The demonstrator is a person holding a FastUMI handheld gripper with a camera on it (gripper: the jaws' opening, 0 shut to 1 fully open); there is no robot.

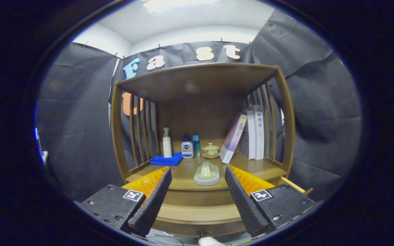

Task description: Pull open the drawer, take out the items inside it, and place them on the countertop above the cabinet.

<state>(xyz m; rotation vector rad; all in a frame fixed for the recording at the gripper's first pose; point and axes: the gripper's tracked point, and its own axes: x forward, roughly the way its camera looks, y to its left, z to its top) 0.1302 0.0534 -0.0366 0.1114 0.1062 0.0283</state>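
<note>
The gripper (197, 194) is seen with its fingers (152, 201) spread wide apart and nothing held between them. Between the fingers and just ahead, at lower centre of the frame, a pale green ceramic piece on a grey base (206, 173) is set near the tabletop's (183, 177) front edge. Below it the drawer (197, 212) is pulled open. Further back are ranged a pump bottle (167, 143) on a blue cloth (167, 160), a lidded cup (210, 150) and books (251, 136).
</note>
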